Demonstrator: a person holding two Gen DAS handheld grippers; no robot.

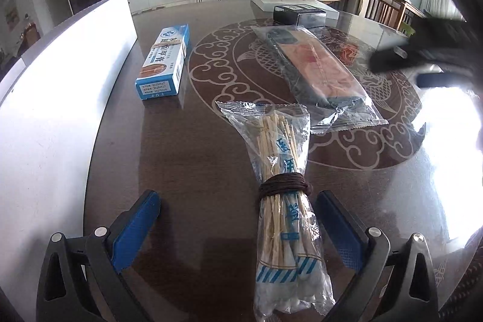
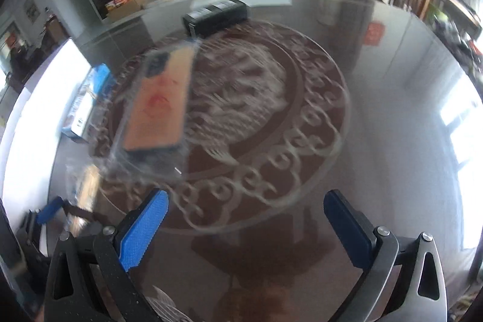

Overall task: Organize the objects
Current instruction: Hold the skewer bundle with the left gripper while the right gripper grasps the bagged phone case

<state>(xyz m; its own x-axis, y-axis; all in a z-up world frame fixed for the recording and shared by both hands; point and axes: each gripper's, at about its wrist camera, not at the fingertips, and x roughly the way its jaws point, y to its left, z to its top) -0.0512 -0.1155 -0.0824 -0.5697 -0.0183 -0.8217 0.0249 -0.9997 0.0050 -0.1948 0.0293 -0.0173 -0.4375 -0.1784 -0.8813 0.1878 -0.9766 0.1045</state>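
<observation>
A clear bag of wooden sticks (image 1: pixel 283 189), tied with brown cord, lies on the glass table between the open fingers of my left gripper (image 1: pixel 238 219), nearer the right finger. A blue toothpaste box (image 1: pixel 164 62) lies at the far left. A clear packet with an orange and dark item (image 1: pixel 317 74) lies at the centre right. My right gripper (image 2: pixel 247 225) is open and empty above the table; its view is blurred. The orange packet (image 2: pixel 157 104), the blue box (image 2: pixel 87 101) and the stick bag (image 2: pixel 86 189) lie to its left.
A black box (image 1: pixel 299 15) and a flat white box (image 1: pixel 289 2) lie at the table's far side. A white board (image 1: pixel 60 74) stands along the left edge. The other gripper (image 1: pixel 422 56) shows dark at the upper right. Wooden chairs (image 1: pixel 383 8) stand beyond.
</observation>
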